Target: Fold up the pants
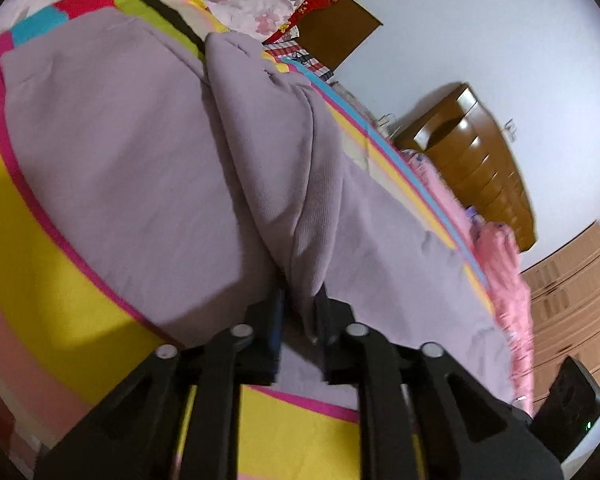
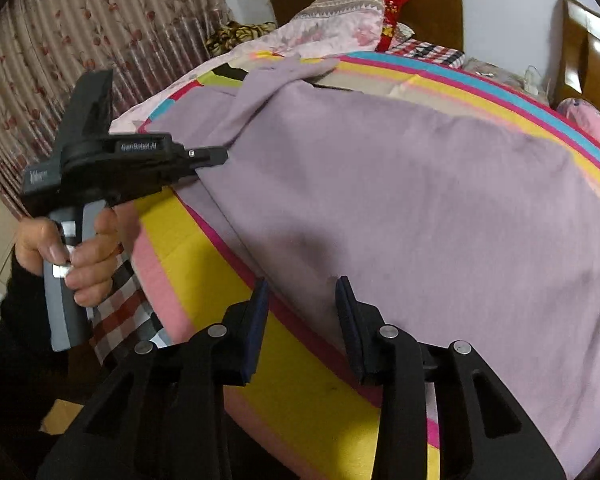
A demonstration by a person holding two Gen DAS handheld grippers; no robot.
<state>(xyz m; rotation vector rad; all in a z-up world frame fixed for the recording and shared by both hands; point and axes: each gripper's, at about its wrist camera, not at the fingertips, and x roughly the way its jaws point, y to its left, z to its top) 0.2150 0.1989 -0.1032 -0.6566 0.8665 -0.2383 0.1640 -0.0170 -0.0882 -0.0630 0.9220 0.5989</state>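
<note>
Nearest in the left wrist view, the left tool [image 1: 300, 312] has its jaws drawn close on a bunched ridge of the lilac pants [image 1: 120, 168]; the cloth sits pinched between the pads. In the right wrist view the right tool [image 2: 302, 320] stands partly open with nothing between its pads, hovering just over the near hem where it meets the bed's [image 2: 204, 264] striped cover.

The pants lie spread over most of the bed, running from 6 o'clock up toward 12 in the right view. They look soft, thick and limp, likely light but prone to sag and drag on the cover, so a hold on a hem or seam edge should serve better than one mid-panel.

The bed's near edge falls away at 7 o'clock, where the person's hand [image 2: 80, 248] grips the left tool's handle. Farther off, pillows [image 2: 340, 16] crowd 12 o'clock and a wooden cabinet [image 1: 476, 160] stands beyond the bed, so the free room seems to lie across the middle of the bed.
</note>
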